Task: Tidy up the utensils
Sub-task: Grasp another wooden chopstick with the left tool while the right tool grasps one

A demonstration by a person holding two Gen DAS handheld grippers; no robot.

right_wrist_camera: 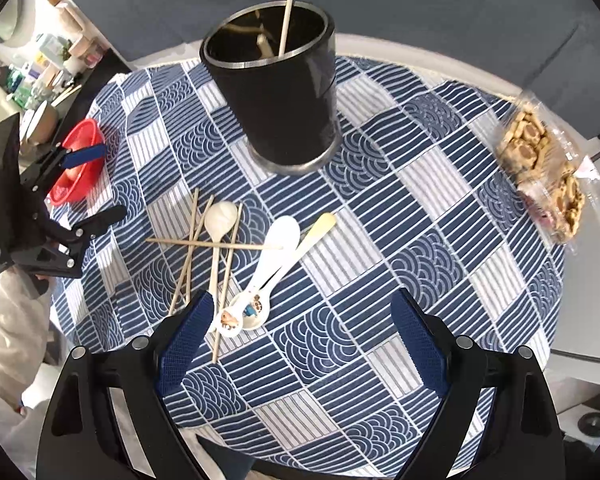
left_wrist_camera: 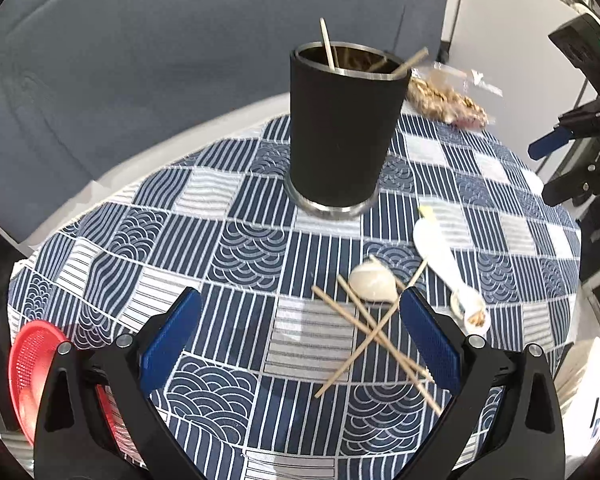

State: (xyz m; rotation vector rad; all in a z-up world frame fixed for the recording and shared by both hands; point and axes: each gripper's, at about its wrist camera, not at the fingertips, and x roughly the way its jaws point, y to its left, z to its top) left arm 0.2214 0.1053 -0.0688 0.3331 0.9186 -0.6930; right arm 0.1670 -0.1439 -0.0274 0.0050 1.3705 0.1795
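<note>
Behind the round surface (right_wrist_camera: 500, 276) runs a grey-blue sofa (left_wrist_camera: 140, 60), and a blue-and-white patchwork cloth (left_wrist_camera: 220, 240) covers the top. On the cloth a black holder (right_wrist_camera: 284, 100) stands upright toward the far side, with a few chopsticks already leaning inside it. Nearer, a loose heap of wooden chopsticks (right_wrist_camera: 214, 245) lies crossed over one another, mixed with a pale wooden spoon (right_wrist_camera: 220, 220). Just beside them rest two white ceramic spoons (right_wrist_camera: 268, 264) and a cream-handled spoon (right_wrist_camera: 320, 228). The left gripper (left_wrist_camera: 302, 332) hovers above the cloth with its blue fingers (left_wrist_camera: 172, 340) spread wide, holding nothing. The right gripper (right_wrist_camera: 302, 334) hangs likewise, its fingers (right_wrist_camera: 418, 344) parted and empty, the left one over the chopstick ends. A red basket (right_wrist_camera: 82, 160) sits at the left edge, a bag of snacks (right_wrist_camera: 540, 168) at the right.
</note>
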